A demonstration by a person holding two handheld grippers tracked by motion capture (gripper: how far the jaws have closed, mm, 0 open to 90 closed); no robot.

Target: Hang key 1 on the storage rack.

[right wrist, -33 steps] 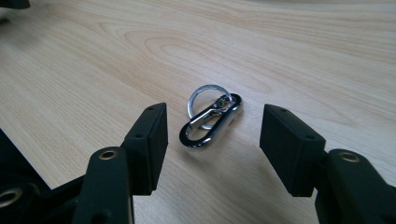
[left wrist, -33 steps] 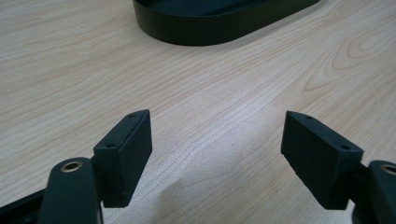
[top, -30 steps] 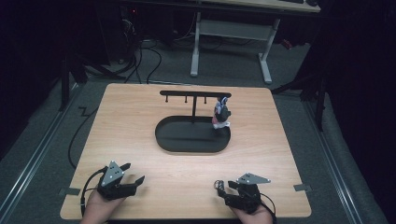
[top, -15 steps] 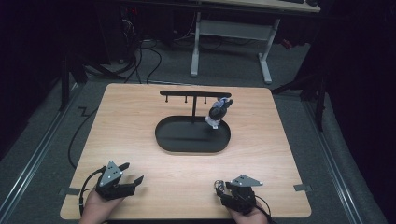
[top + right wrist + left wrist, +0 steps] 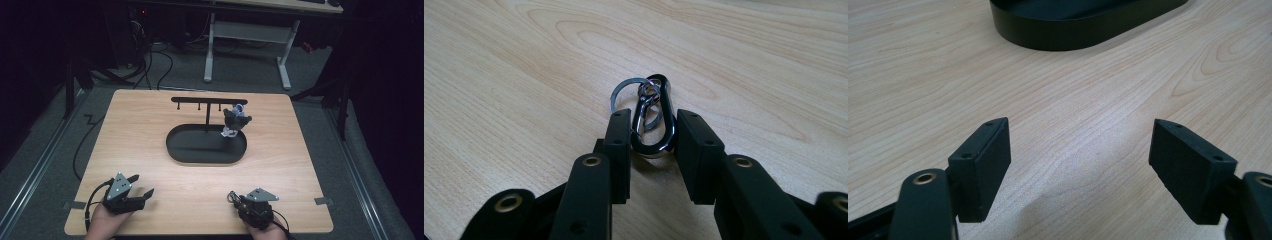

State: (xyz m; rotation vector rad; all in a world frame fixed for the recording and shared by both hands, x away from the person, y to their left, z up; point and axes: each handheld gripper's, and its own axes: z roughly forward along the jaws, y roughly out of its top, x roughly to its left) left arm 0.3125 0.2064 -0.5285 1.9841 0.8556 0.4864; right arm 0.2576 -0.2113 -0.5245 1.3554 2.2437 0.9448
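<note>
Carabiner [image 5: 655,117] with key rings [image 5: 629,95] sits clamped between the right gripper's [image 5: 651,150] jaws, low over the table's [image 5: 300,165] near edge. Left gripper [image 5: 1080,165] rests spread wide and empty, facing the black oval tray [image 5: 175,145], where a small figure [image 5: 234,121] hangs from the rack [image 5: 200,100].

Count: one light wooden table [image 5: 150,130]; one black oval metal tray [image 5: 185,150]; one black T-shaped hook rack [image 5: 209,100] holding one hanging keychain figure [image 5: 235,119]; one black carabiner [image 5: 654,120] with two steel split rings [image 5: 624,92]; two black two-jaw grippers [image 5: 134,196].
</note>
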